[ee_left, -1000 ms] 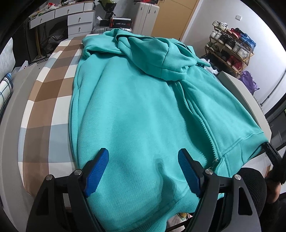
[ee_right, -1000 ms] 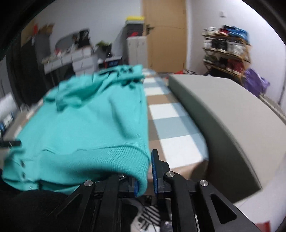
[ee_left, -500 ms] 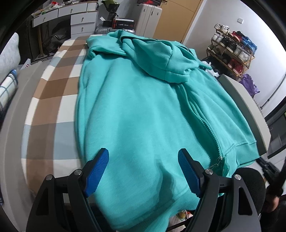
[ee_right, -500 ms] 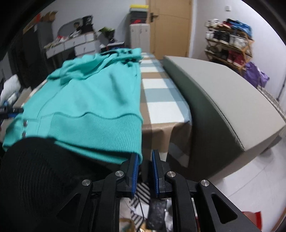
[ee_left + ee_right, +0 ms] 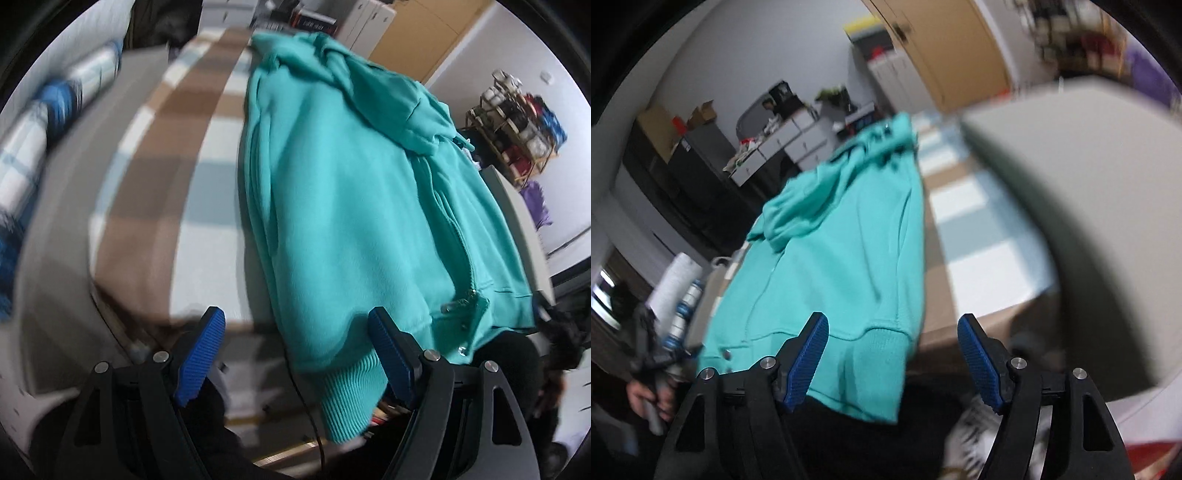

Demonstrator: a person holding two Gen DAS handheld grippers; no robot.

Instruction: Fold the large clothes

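Teal fleece hoodie point(image 5: 343, 206) lies flat on the checked bedspread point(image 5: 173, 158), zip front up, hood bunched at far end, ribbed hem point(image 5: 351, 391) drooping over the near edge. Soft, thick knit; metal zip pull point(image 5: 456, 303) and snaps near hem.

My left gripper point(image 5: 297, 358) has fingers wide apart, nothing btwn the ridged blue pads point(image 5: 201, 356); hem hangs just beside its right pad.

A sec ago my right gripper point(image 5: 892, 363) pinched the hem corner; now its jaws are opening, cloth behind them, not pressed.

Grey padded bed rail point(image 5: 1071, 206) on right, shoe rack point(image 5: 517, 122) by wall, drawers point(image 5: 783, 147) at far end. Both views blurred.
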